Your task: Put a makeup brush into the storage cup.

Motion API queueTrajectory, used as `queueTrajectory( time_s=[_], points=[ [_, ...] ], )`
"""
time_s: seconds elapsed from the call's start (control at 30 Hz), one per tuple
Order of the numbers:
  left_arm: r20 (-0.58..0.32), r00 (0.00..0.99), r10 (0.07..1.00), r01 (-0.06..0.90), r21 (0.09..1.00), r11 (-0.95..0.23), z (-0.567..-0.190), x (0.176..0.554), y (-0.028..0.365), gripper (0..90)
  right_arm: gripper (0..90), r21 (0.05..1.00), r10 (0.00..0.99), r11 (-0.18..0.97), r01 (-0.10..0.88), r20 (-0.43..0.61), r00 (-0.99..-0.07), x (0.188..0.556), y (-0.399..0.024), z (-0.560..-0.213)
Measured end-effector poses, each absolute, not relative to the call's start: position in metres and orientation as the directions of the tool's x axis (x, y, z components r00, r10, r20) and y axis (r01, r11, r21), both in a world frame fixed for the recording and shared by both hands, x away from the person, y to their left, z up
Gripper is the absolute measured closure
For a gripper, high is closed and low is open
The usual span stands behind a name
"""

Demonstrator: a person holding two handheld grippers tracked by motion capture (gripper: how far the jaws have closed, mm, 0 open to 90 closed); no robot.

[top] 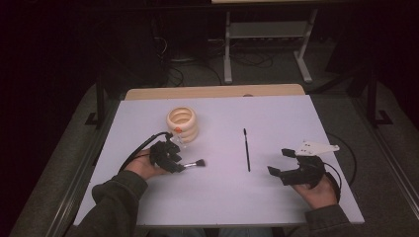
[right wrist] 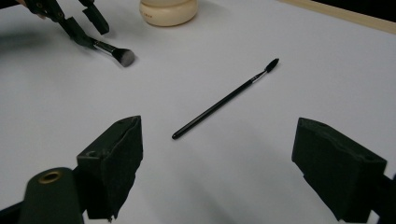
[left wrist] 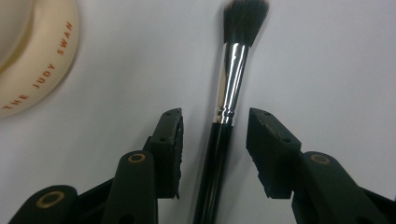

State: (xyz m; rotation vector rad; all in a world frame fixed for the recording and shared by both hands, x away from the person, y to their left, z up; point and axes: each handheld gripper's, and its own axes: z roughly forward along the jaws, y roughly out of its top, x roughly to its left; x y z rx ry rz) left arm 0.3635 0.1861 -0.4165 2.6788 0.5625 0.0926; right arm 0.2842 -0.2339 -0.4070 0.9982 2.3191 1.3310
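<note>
Lettering "THE JUDY SWAN" on cream holder (left wrist: 28, 60). Left gripper (left wrist: 215, 149) half open, astride makeup brush (left wrist: 229, 88), pads not touching. Right gripper (right wrist: 217, 163) wide open, empty.

brush (left wrist: 219, 140): black handle, silver ferrule, dark bristles; ringed holder (top: 182, 122): cream, orange lettering; table (top: 276, 192): white

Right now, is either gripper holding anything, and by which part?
Nothing is held. The left gripper straddles the makeup brush at its black handle, jaws apart from it. The right gripper stands open.

High view overhead, gripper views low — close
</note>
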Motion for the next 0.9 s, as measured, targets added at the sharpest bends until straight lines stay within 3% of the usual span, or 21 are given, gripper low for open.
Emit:
queueTrajectory(
  time_s=[0.33,0.5,0.9],
  points=[
    [0.004,0.939,0.344,0.322,0.341,-0.883,-0.419,0.364,0.177,65.6,15.4,0.840,0.690,0.333,0.428,0.092,-0.718,0.285,-0.236,-0.408],
    [0.017,0.952,0.305,0.288,0.286,-0.914,-0.417,0.361,0.168,75.9,15.4,0.839,0.692,0.335,0.429,0.090,-0.717,0.285,-0.236,-0.408],
    [0.002,0.942,0.336,0.322,0.272,-0.907,-0.415,0.363,0.168,79.3,16.8,0.834,0.693,0.341,0.433,0.088,-0.715,0.284,-0.236,-0.410]
  ],
)
